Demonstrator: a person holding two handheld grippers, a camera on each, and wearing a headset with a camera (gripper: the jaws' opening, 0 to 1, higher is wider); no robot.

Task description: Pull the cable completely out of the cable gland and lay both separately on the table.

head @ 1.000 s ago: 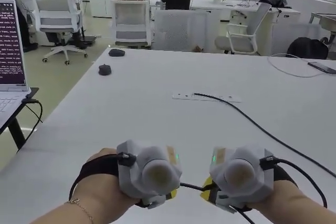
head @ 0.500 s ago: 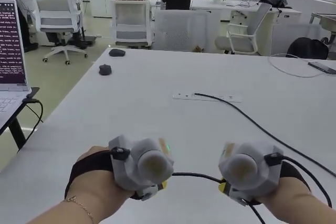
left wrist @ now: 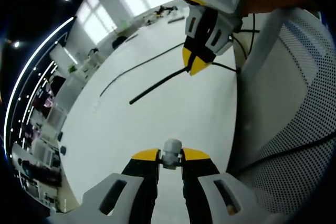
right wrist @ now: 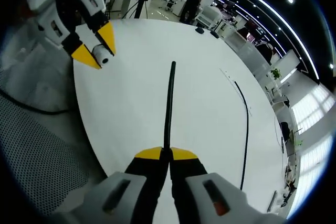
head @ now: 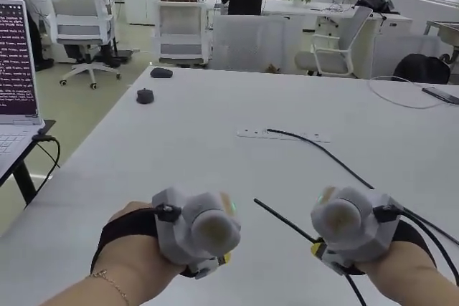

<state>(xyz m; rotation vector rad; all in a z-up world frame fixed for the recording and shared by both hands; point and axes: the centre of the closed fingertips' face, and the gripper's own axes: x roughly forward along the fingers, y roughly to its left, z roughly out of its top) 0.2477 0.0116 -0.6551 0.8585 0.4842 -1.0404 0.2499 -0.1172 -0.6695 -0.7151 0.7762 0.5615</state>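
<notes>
A small grey cable gland (left wrist: 171, 153) is pinched between the yellow tips of my left gripper (left wrist: 170, 155), which is shut on it. The same gland (right wrist: 100, 54) faces the right gripper view from the upper left. A short black cable (right wrist: 168, 106) sticks straight out from my right gripper (right wrist: 165, 153), which is shut on its near end. The cable (head: 284, 220) points up and left above the white table (head: 215, 155), its free end apart from the gland. In the head view the left gripper (head: 208, 266) and right gripper (head: 319, 252) are held low, a hand's width apart.
A white power strip (head: 283, 135) with a long black lead (head: 337, 163) lies mid-table. Two computer mice (head: 145, 95) rest at the far left edge. A laptop (head: 14, 77) stands on a side desk at left. Office chairs (head: 179, 30) and seated people are behind.
The grippers have moved apart. The cable, which joined them before, has come free of the gland and now hangs from the right gripper alone.
</notes>
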